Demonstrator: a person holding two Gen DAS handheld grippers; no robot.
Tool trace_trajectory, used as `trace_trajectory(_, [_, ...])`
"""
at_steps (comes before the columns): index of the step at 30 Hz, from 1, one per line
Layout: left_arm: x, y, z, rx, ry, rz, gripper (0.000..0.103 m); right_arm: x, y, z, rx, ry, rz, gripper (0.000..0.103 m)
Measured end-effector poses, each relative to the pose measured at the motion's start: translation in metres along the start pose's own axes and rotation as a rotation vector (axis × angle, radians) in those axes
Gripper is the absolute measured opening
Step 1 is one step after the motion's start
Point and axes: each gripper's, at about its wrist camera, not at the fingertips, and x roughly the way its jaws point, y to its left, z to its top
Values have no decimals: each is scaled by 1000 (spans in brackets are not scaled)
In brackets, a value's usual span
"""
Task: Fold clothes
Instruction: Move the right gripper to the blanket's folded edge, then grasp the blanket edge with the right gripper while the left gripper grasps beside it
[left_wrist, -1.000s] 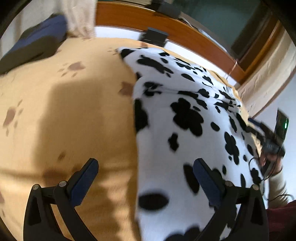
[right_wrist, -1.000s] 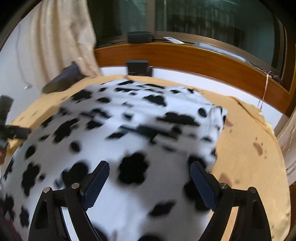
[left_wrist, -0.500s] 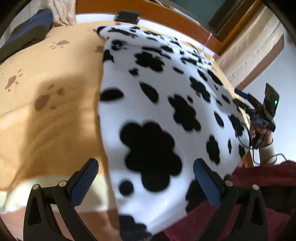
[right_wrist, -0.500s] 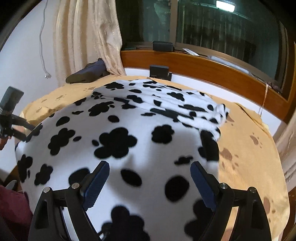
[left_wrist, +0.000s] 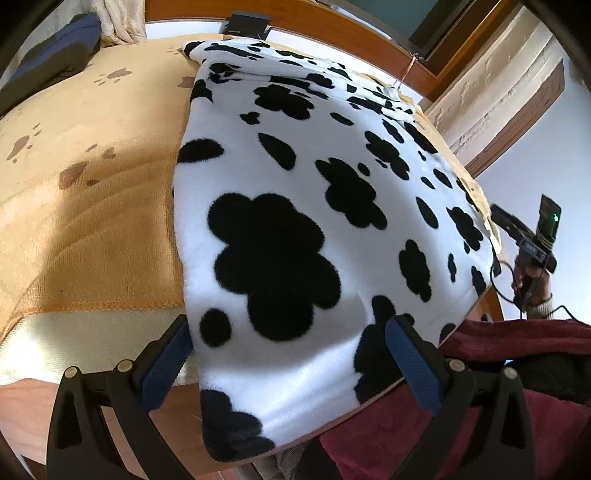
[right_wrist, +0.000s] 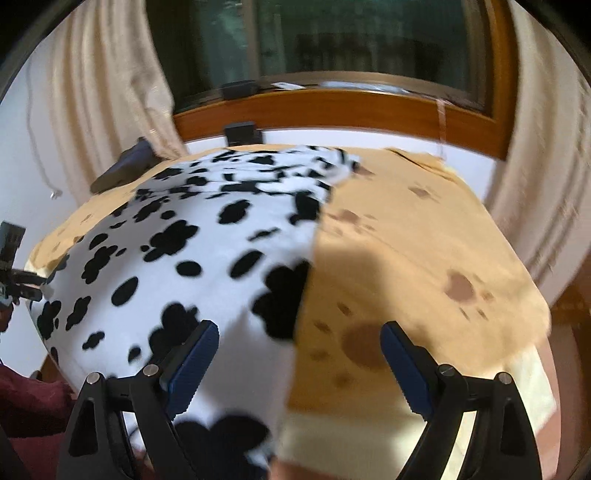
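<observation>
A white fleece garment with black cow spots (left_wrist: 332, 206) lies spread flat on a bed covered by a tan paw-print blanket (left_wrist: 92, 177). The garment's near corner hangs over the bed's front edge. My left gripper (left_wrist: 288, 354) is open above that near corner, its blue pads apart from the cloth. In the right wrist view the garment (right_wrist: 177, 266) fills the left half. My right gripper (right_wrist: 297, 354) is open and straddles the garment's right edge, with blanket (right_wrist: 424, 258) under its right finger. Each gripper shows small in the other's view: the right gripper (left_wrist: 532, 247) and the left gripper (right_wrist: 14, 280).
A wooden headboard ledge (right_wrist: 351, 107) with a black box (left_wrist: 245, 27) runs along the far side, under a dark window. Curtains (right_wrist: 110, 92) hang at both sides. A dark blue cushion (left_wrist: 48, 70) lies at the far left. Maroon cloth (left_wrist: 517, 369) sits by the bed's front edge.
Both grippers have drawn back to the bed's near edge. The left one now hovers over the hanging corner. The right one slid right, onto the garment's right edge. Both stayed open.
</observation>
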Motion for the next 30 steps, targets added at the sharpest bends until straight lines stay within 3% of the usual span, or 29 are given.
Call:
trace_trajectory(6, [-1, 3, -1, -14, -19, -18, 103, -13, -8, -27, 52, 50, 46, 91])
trace_trajectory(16, [2, -4, -3, 20, -15, 15, 103, 4, 15, -32, -9, 94, 85, 82])
trace_trajectory(19, [2, -5, -3, 32, -19, 19, 103, 6, 15, -33, 4, 106, 103, 74])
trace_trajectory(23, [2, -5, -4, 40, -20, 19, 103, 8, 18, -35, 24, 119, 150, 51])
trace_trajectory(30, [2, -6, -4, 28, -22, -2, 102, 5, 13, -36, 102, 110, 222, 28])
